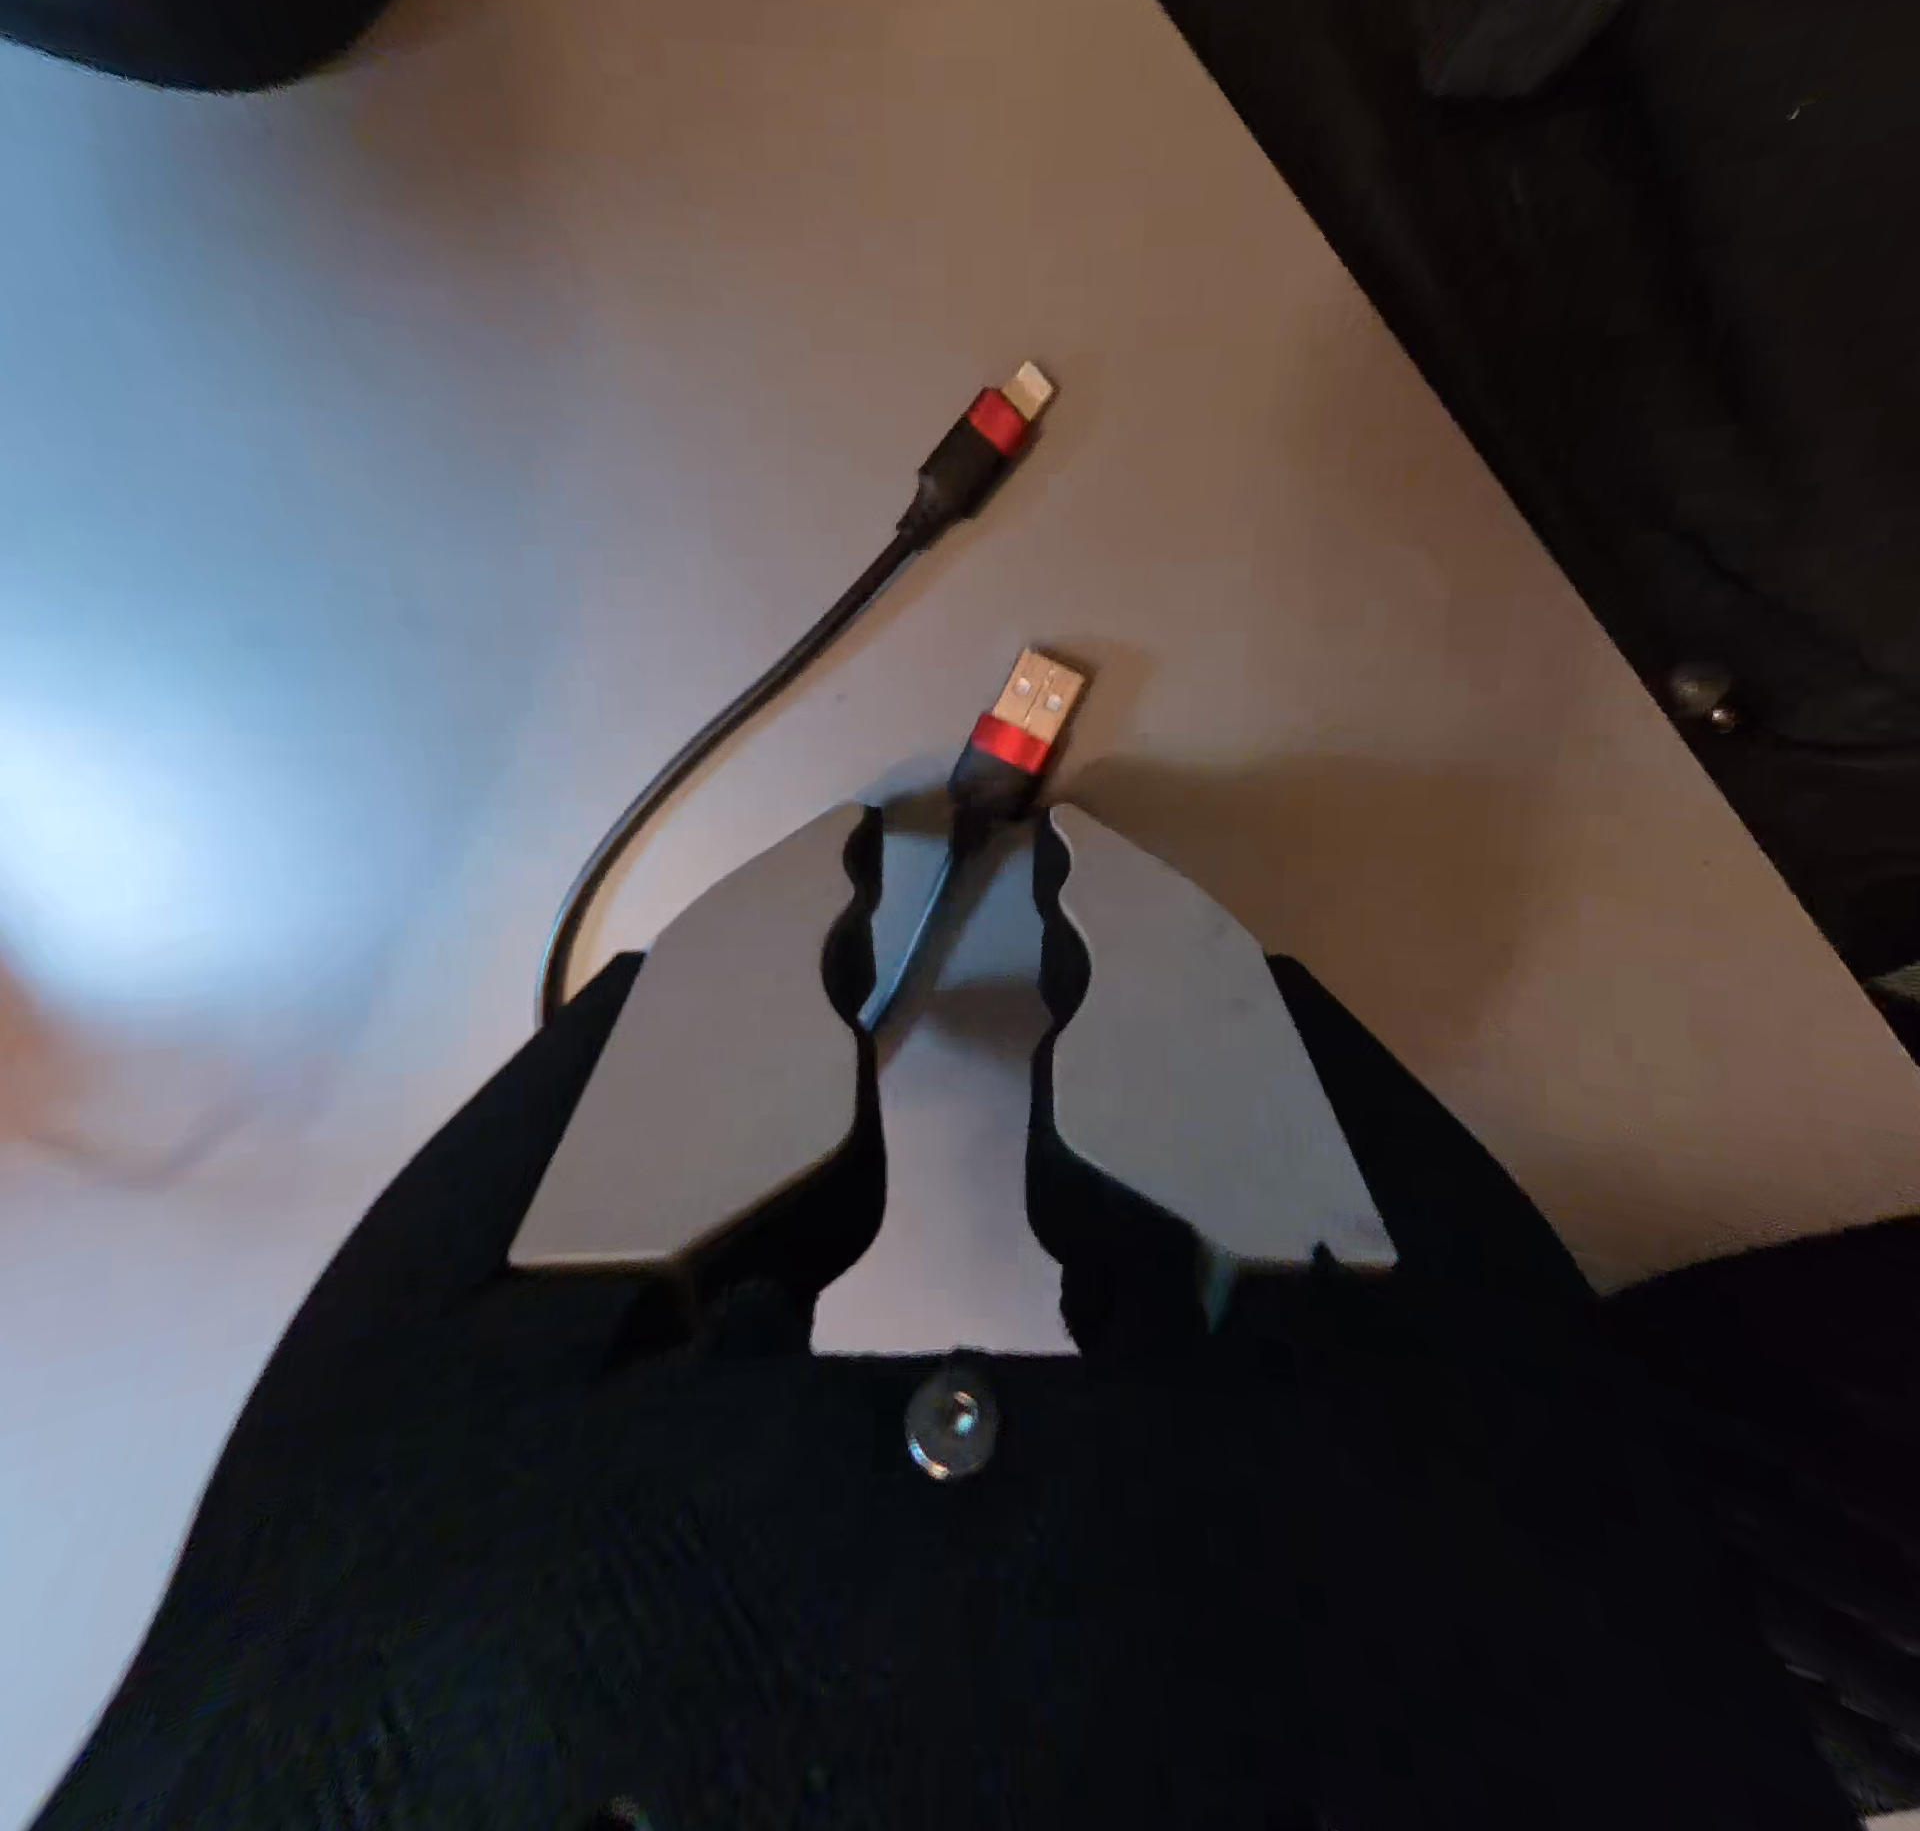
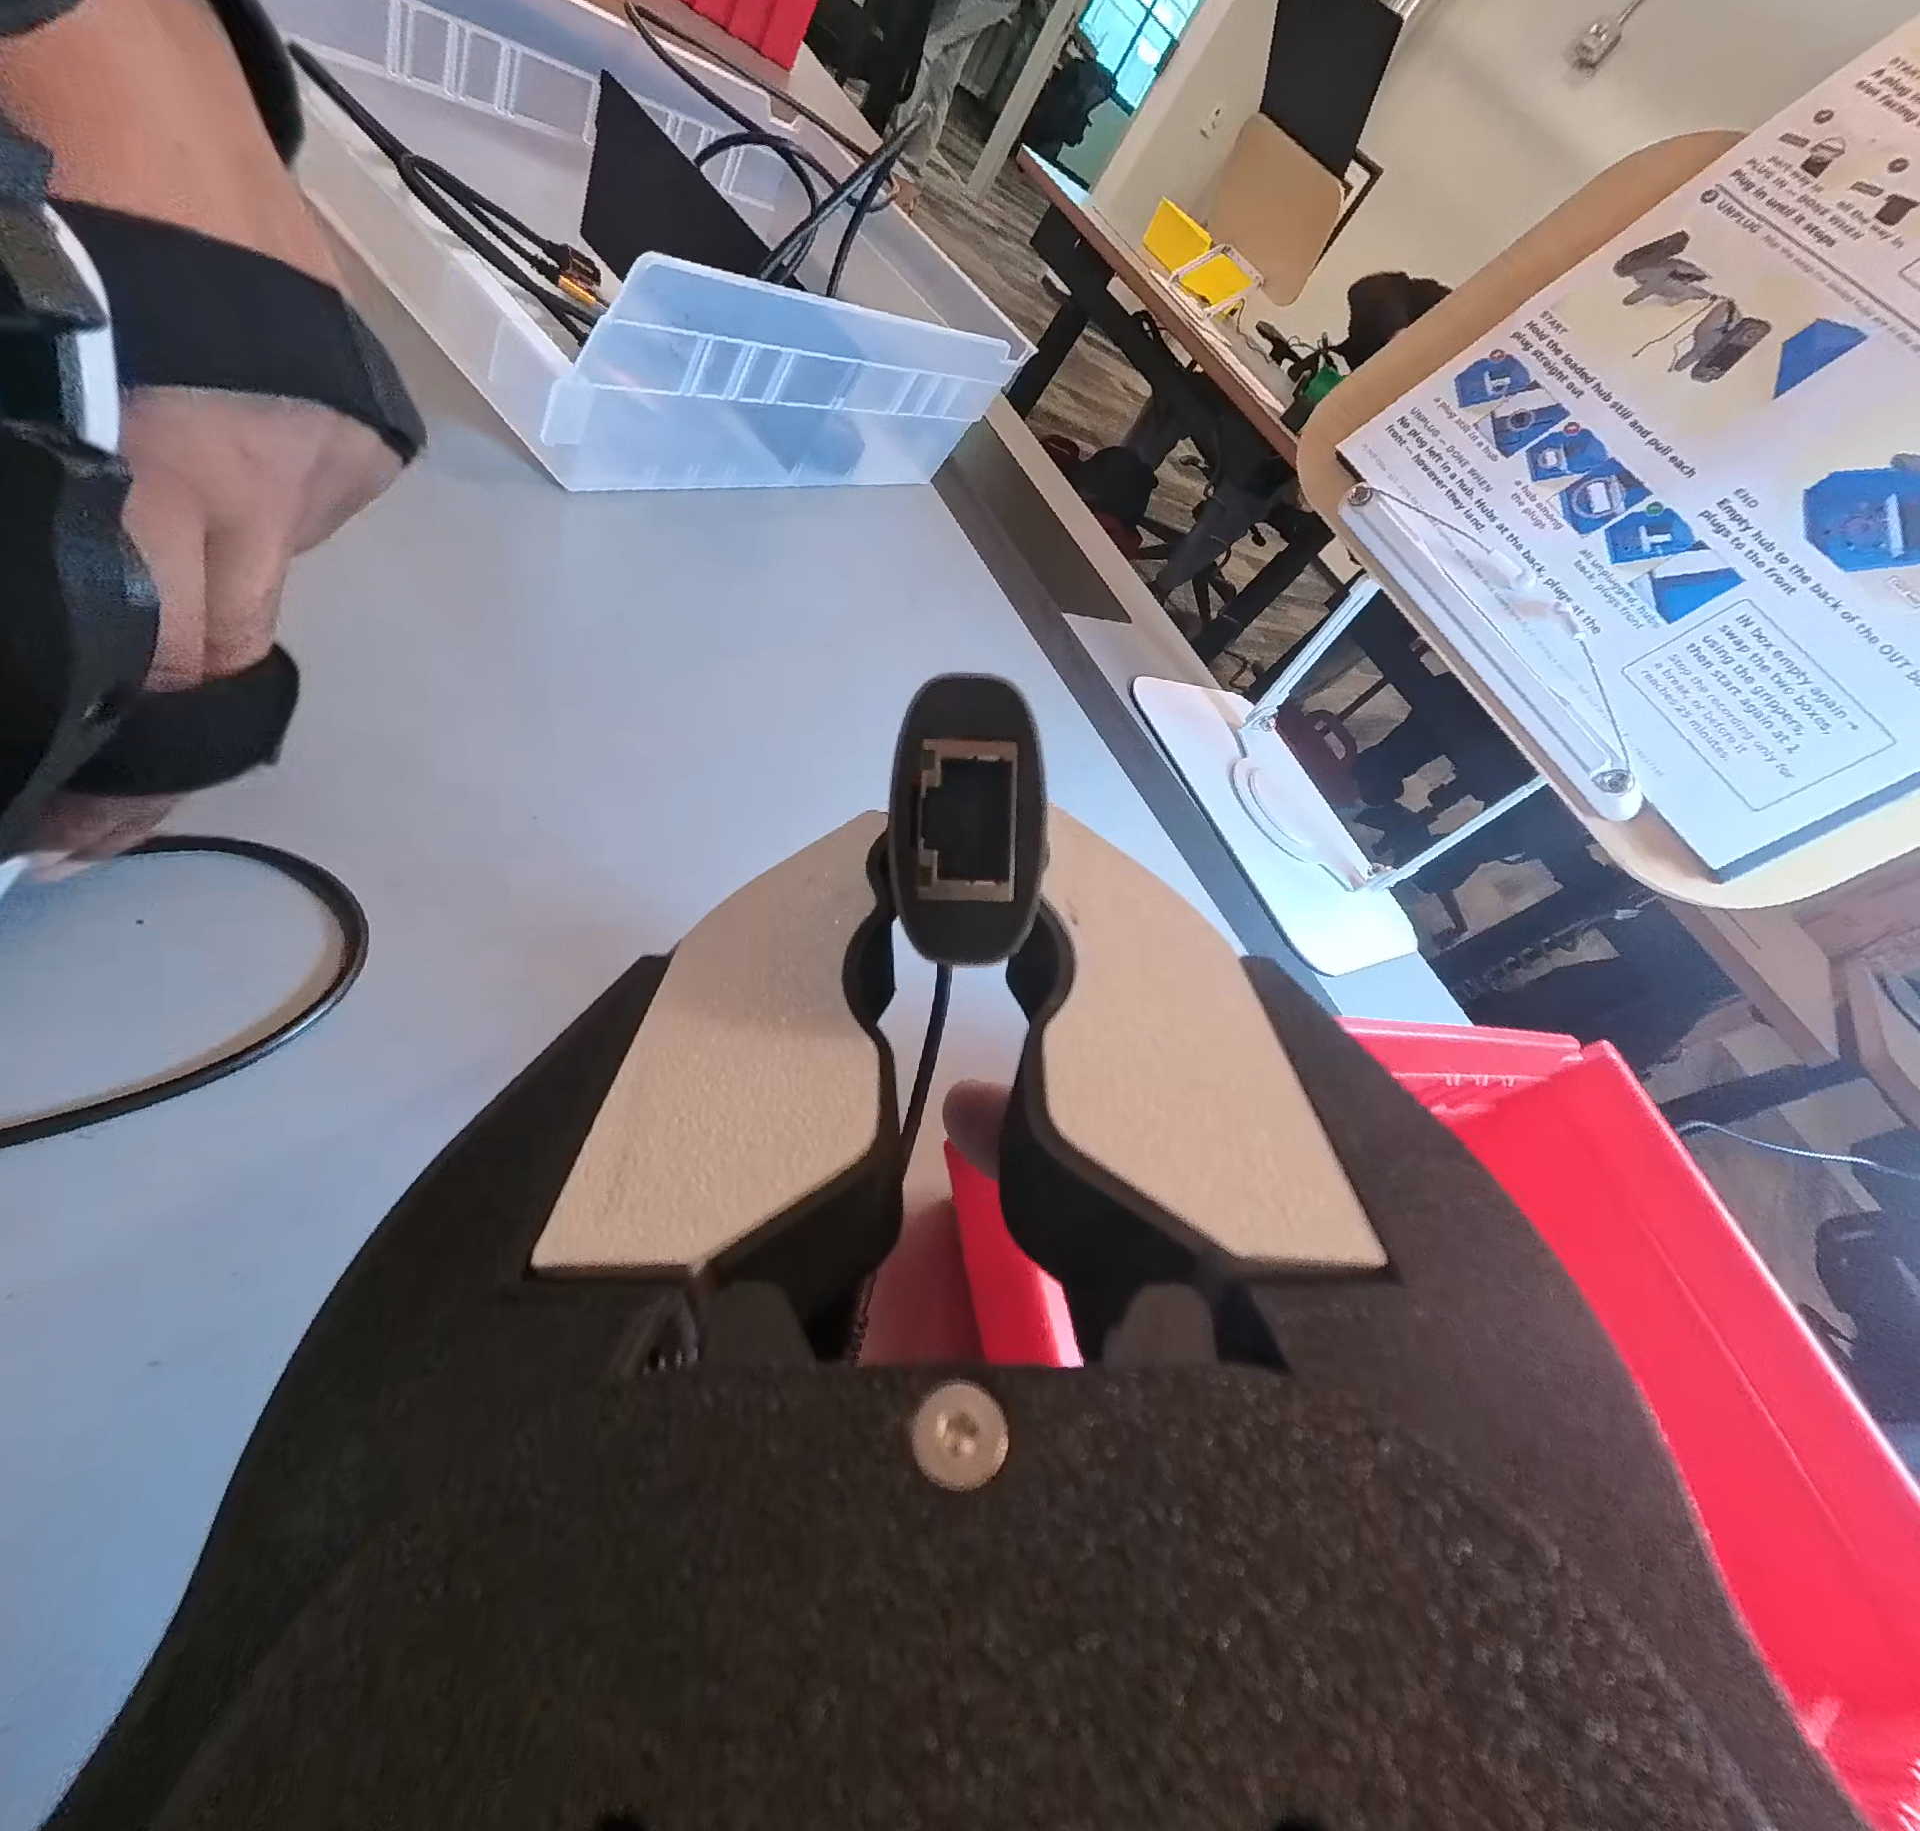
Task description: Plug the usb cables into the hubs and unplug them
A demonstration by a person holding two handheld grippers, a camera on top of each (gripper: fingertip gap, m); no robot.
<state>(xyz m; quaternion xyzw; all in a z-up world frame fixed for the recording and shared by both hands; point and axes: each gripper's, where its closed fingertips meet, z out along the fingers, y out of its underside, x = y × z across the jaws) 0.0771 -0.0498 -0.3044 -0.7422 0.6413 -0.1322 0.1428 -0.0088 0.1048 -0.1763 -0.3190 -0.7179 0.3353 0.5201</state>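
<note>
In the left wrist view a black USB cable with red collars lies on the pale table. Its USB-A plug sits just past my left gripper. The jaws stand apart on either side of the plug's boot and cable, with a gap on the left side. The cable's small plug lies farther off. In the right wrist view my right gripper is shut on a black hub. The hub is held above the table, its square port facing the camera, with a thin lead hanging below.
A clear plastic bin with cables stands farther back on the table. A red bin sits at lower right. A printed sheet on a stand is on the right. A person's hand and a black cable loop are at left. The table edge runs diagonally. Tip to tip, the grippers are about 20 cm apart.
</note>
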